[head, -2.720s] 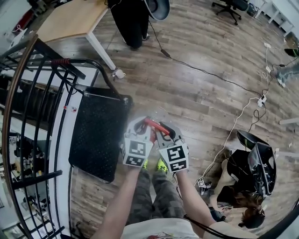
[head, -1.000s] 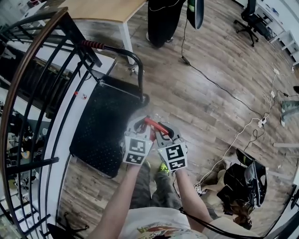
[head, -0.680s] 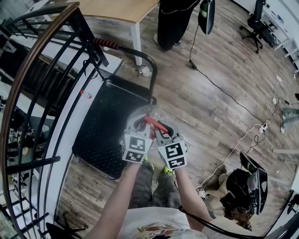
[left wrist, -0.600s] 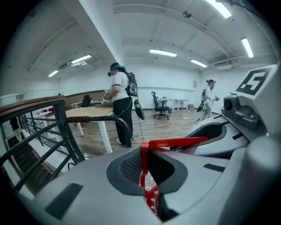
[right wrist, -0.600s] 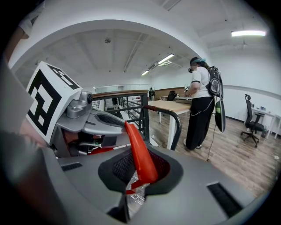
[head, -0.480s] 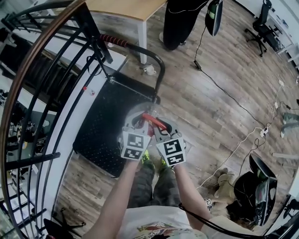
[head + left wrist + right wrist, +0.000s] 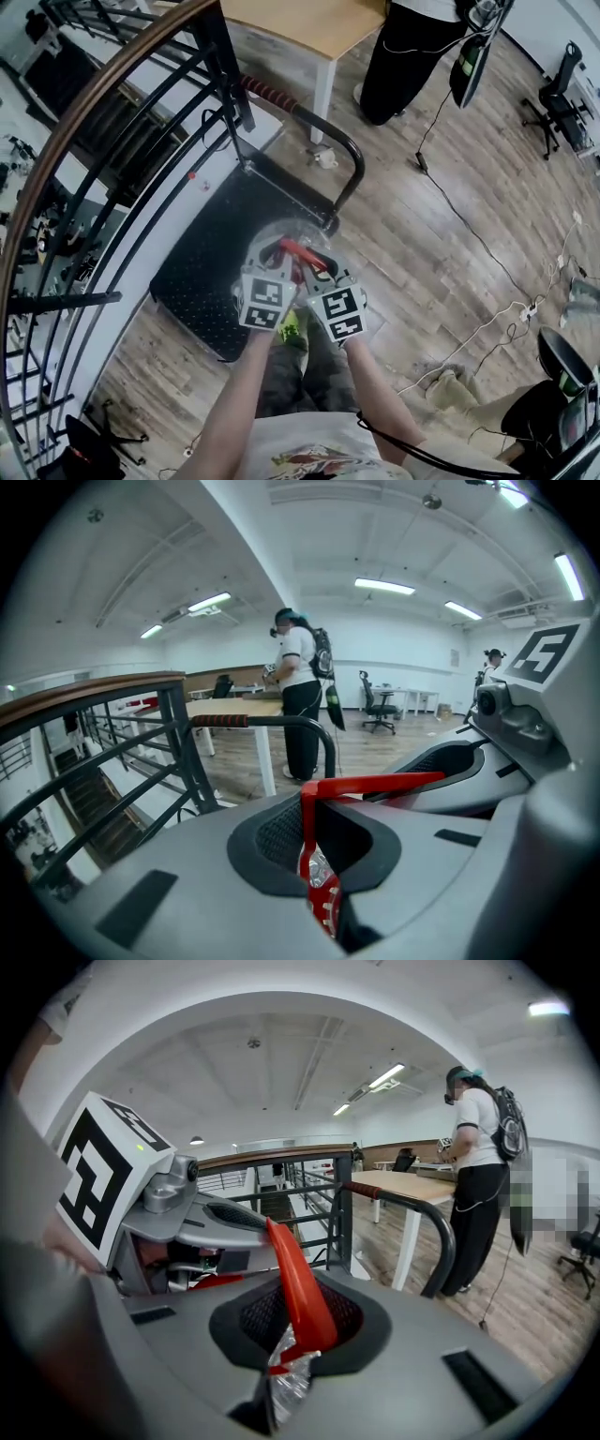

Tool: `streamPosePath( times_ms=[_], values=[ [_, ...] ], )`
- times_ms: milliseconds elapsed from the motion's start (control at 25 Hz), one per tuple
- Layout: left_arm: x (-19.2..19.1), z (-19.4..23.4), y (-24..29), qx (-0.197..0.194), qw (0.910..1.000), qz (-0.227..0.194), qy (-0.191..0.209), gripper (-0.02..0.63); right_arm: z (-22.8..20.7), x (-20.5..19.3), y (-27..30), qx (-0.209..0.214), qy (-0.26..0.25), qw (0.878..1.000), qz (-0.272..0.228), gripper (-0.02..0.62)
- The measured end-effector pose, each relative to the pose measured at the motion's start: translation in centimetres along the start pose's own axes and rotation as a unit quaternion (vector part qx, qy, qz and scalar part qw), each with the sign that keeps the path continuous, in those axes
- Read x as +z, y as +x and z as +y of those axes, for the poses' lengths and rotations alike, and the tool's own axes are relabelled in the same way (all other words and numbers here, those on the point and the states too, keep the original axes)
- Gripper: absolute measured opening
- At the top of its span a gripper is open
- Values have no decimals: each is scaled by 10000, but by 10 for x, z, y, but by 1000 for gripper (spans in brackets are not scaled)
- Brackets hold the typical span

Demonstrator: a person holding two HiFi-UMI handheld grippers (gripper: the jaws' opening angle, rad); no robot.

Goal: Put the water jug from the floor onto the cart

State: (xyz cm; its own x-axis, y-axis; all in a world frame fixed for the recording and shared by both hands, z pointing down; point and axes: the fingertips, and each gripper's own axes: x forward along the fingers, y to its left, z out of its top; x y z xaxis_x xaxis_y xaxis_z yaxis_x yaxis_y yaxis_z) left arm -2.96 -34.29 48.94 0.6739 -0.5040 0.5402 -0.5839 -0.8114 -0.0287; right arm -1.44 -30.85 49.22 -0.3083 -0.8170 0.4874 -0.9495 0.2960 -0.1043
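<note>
Left hand-held gripper point(image 7: 274, 251): your jaws are clamped tight on the jug's red handle point(image 7: 298, 251). Your own left gripper view shows the red strap point(image 7: 370, 783) pinched right in the notch of the left hand-held gripper point(image 7: 314, 855).
Right hand-held gripper point(image 7: 314, 264): you're closed on that same handle from the other side. In the right gripper view the red strip point(image 7: 298, 1288) rises out from between the jaws of the right hand-held gripper point(image 7: 291, 1335), with crinkled clear plastic just beneath it.
Grippers together: you've got them side by side, marker cubes almost touching, both pointing forward and down.
Jug point(image 7: 281, 232): it's a clear, pale round shape under your two grippers, hanging from the handle. From the head view it overlaps the right-hand edge of the cart's deck. You can't tell from here whether its base touches anything.
Cart point(image 7: 216, 253): the black studded deck lies just ahead and to your left, its long side running along the railing point(image 7: 103, 103).
Push bar point(image 7: 347, 159): a black tube at the deck's far end with a reddish grip, straight ahead of both jaws.
Floor point(image 7: 441, 216): wood planks, with cables point(image 7: 487, 272) trailing across on your right.
Beyond the cart: there's a table point(image 7: 309, 23) and a person point(image 7: 403, 56) in dark trousers standing beside it.
</note>
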Motion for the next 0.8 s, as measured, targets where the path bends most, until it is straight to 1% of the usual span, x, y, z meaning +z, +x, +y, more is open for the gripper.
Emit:
streamPosePath(
  times_ms=[160, 520, 800],
  values=[
    [-2, 26, 5, 376, 9988, 98, -281, 15, 1, 11, 24, 470, -190, 9987, 92, 46],
    [-11, 69, 32, 1040, 9918, 300, -685, 15, -9, 18, 74, 1218, -383, 9912, 337, 46],
    [-26, 104, 60, 1399, 9842, 440, -989, 15, -18, 15, 123, 1714, -567, 9823, 502, 46]
  ],
)
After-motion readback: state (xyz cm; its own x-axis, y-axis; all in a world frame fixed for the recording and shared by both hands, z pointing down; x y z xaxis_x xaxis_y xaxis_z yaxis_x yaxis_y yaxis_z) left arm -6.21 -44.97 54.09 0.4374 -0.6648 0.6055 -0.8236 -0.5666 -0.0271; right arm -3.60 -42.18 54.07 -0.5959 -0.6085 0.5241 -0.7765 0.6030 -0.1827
